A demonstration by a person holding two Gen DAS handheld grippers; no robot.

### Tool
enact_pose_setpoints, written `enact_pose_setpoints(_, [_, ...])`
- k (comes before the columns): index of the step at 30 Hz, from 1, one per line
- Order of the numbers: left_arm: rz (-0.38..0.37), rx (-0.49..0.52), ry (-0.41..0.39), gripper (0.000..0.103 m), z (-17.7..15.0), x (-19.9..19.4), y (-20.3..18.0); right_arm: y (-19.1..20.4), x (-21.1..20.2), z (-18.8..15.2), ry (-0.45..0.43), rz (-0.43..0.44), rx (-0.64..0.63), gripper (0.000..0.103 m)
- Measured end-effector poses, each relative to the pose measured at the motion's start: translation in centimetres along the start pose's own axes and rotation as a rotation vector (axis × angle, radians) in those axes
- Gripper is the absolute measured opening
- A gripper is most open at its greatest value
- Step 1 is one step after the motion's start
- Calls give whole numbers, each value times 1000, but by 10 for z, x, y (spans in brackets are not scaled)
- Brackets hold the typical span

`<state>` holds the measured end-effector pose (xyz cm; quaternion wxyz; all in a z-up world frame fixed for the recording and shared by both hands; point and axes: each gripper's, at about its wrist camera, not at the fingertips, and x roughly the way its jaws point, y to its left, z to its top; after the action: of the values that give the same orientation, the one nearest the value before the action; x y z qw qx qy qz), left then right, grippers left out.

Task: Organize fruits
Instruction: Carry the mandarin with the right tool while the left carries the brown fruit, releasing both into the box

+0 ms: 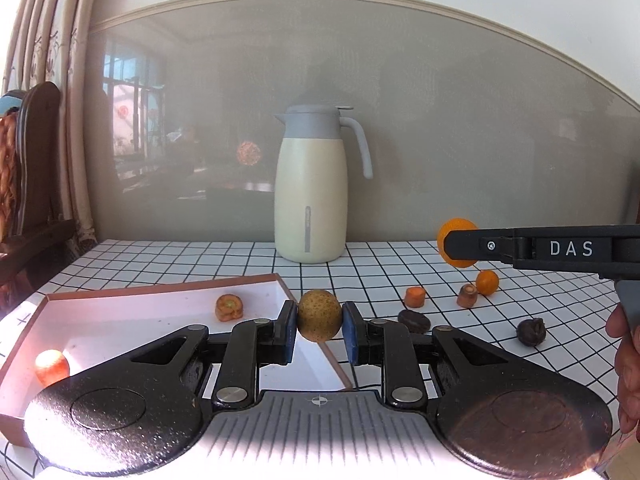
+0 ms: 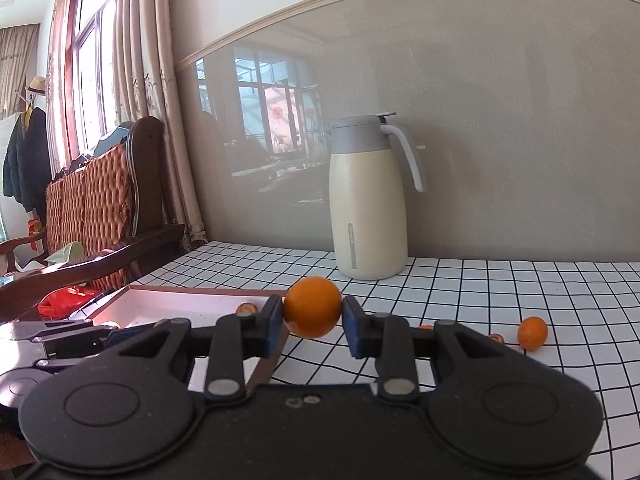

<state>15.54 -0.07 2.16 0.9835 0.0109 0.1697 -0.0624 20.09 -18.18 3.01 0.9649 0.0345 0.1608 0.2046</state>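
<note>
My left gripper [image 1: 319, 316] is shut on a brown-green kiwi [image 1: 319, 314], held above the near right corner of the white box [image 1: 140, 320]. My right gripper [image 2: 313, 313] is shut on an orange [image 2: 313, 306], lifted above the checked tablecloth; from the left wrist view the same orange [image 1: 450, 229] shows behind the right gripper's black finger [image 1: 480, 246]. Inside the box lie a carrot piece [image 1: 229, 308] and an orange-red fruit [image 1: 51, 367]. A small orange [image 1: 487, 282] [image 2: 532, 333], two carrot chunks [image 1: 415, 297] [image 1: 467, 295] and two dark fruits [image 1: 414, 321] [image 1: 531, 332] lie on the cloth.
A cream and grey thermos jug [image 1: 312, 188] [image 2: 370, 204] stands at the back against the grey wall. A wooden chair with a woven back [image 2: 92, 208] is left of the table. A hand [image 1: 624, 364] shows at the right edge. The left gripper's body [image 2: 52, 344] lies low left.
</note>
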Motion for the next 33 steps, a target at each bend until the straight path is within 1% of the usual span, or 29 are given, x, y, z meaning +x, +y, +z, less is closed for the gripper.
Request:
enact_pose_setpoints(8, [72,-32,-21,24,0,-15,44,37,14,4,-5,51,-37,24])
enact_pose_setpoints(12, [109,-67,-19,24,-1,-18,66,54,21,6,-15,66,-60,24])
enact_pose_setpoints(18, [168,-86,-26,24,-2,-23,94,76,31,9,-23,84,-92,24])
enact_pose_setpoints(27, [261,-107,-47,24,8,-16,133,99,54,14,-37,70,-121,24])
enact_pose_setpoints(33, [309,-138,-36,24,9,-6,160,99,77,20,-28,48,-101,24])
